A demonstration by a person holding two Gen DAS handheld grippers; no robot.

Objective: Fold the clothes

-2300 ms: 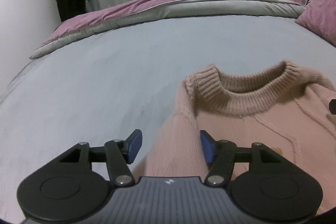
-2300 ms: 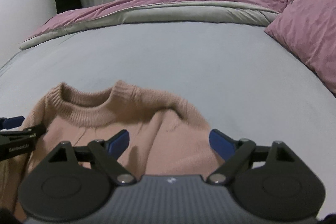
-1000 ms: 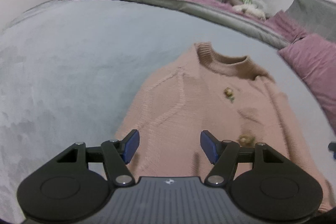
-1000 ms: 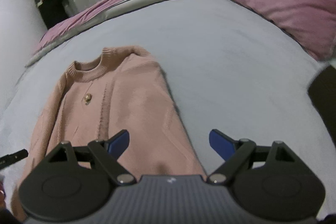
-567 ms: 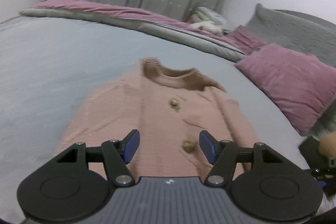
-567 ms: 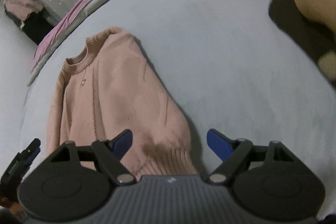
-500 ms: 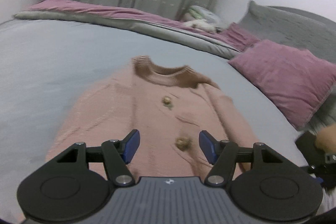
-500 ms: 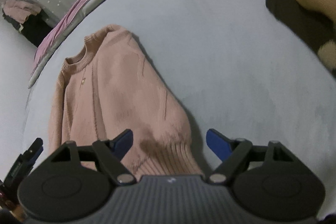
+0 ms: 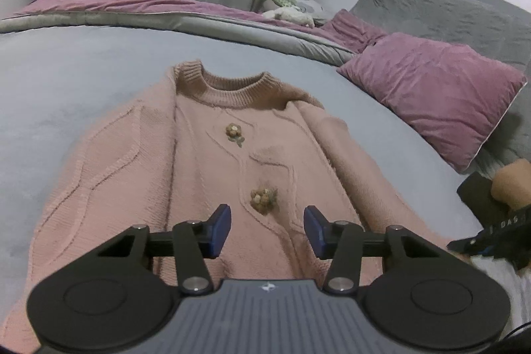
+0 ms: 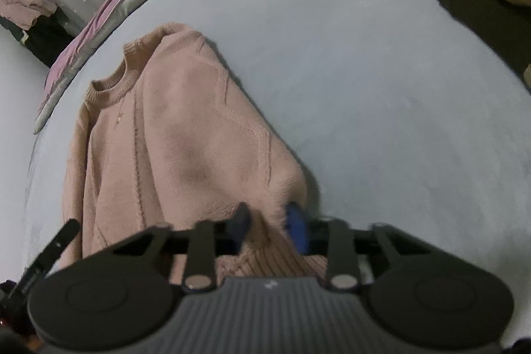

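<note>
Pink sweater (image 9: 212,161) lies front-up on the grey bed (image 9: 66,82), collar toward the far side, both sleeves laid in over the body so it's already a long narrow strip w/ 2 knit flowers down the middle. Step in hand looks like the bottom-to-top fold: right tongs (image 10: 267,223) are pinched on the ribbed hem at its right corner, knit bunched between the blue pads. Left tongs (image 9: 267,226) stand apart, holding nothing, hovering just above the lower middle of the sweater, near the lower flower; hem on that side sits below the pads, partly hidden by the tool body. Next move prob. calls for the left tongs to get a matching bite on the left hem corner, then both lift and carry the hem toward the collar evenly, w/o dragging the sleeves back out. Purple pillow (image 9: 431,88) sits well apart to the right, clear of the fold path.
</note>
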